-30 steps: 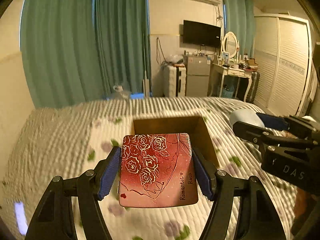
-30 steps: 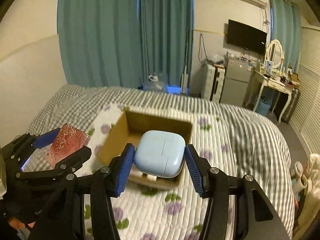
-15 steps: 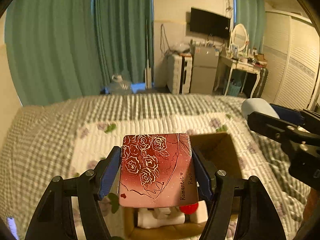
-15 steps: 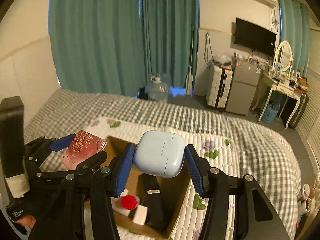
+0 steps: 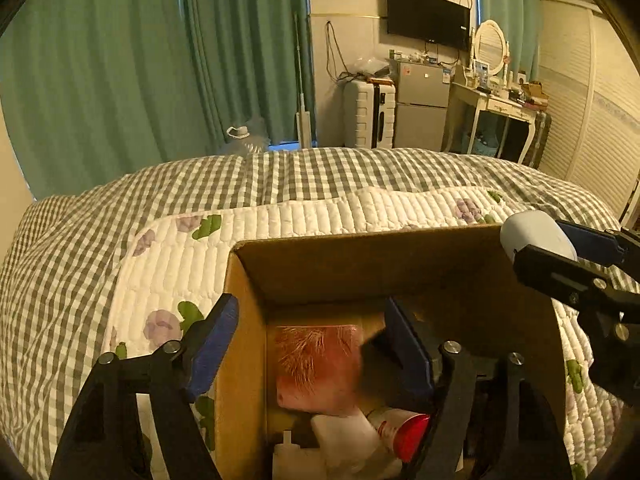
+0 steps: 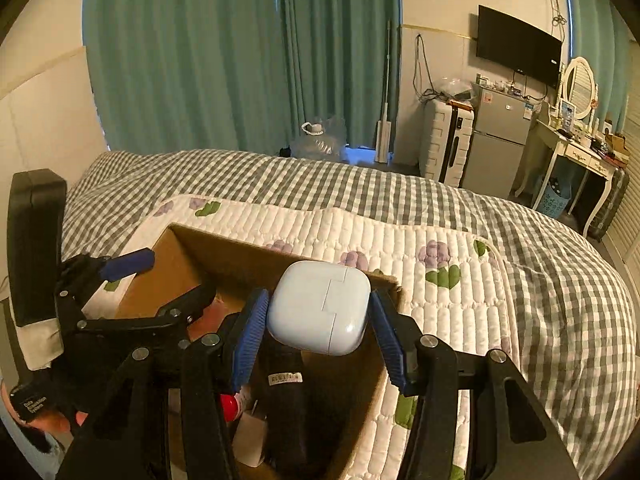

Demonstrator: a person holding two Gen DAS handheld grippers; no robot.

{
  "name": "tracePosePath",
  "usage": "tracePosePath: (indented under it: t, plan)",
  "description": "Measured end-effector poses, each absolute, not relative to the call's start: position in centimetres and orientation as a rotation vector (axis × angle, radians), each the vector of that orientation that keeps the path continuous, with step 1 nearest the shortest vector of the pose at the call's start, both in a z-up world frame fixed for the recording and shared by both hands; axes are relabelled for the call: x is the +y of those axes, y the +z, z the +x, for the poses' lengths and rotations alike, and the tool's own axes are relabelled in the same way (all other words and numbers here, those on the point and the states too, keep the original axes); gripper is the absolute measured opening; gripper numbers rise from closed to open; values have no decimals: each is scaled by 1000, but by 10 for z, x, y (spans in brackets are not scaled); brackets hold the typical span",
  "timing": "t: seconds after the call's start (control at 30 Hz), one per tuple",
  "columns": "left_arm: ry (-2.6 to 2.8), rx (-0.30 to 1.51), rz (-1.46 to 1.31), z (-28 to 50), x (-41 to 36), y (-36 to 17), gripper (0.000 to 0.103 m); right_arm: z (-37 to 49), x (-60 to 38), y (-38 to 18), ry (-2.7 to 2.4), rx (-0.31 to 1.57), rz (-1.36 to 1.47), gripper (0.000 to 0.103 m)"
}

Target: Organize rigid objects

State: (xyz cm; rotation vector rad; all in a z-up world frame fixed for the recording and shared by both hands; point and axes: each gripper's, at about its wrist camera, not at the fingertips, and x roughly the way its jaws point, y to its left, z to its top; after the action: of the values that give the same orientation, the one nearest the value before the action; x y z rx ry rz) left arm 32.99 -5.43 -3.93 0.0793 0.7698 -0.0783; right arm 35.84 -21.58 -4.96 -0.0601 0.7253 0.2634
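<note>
Red tin blurred, lettering unreadable to us, dropping from just-opened left gripper; right gripper grasps pale-blue case.

- We see our left gripper tilted downward, its 2 blue-padded fingers spread apart. Its jaws have just been opening, and nothing is pressed between the pads.
- In the left wrist view, our right gripper enters from 3 o'clock.
- Our right gripper also tilts downward, both pads clamped on the sides of a pale blue case.
- In the right wrist view, our left gripper sits at 9 o'clock, with part of a hand showing at 8 o'clock.
</note>
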Motion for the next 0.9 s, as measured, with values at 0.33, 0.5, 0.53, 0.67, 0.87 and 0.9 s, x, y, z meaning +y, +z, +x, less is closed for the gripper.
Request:
tracePosePath:
  t: [0.33, 0.5, 0.53, 0.67, 0.87, 0.9]
  plan:
    - [-97, 735, 97, 322, -47, -27, 79, 380, -205, -66, 236, 760, -78, 53]
    - [-115, 713, 73, 308, -41, -19, 79, 376, -206, -55, 181, 731, -68, 62]
    - [-117, 705, 75, 304, -40, -16, 79, 372, -207, -51, 176, 730, -62, 62]
    - [-96, 675, 93, 275, -39, 10, 79, 341, -216, -19, 158, 705, -50, 62]
    - [-87, 570, 92, 213, -32, 73, 79, 270, -232, 46, 145, 626, -24, 63]
    - [-86, 539, 98, 200, -33, 86, 80, 260, -231, 55, 130, 611, -32, 63]
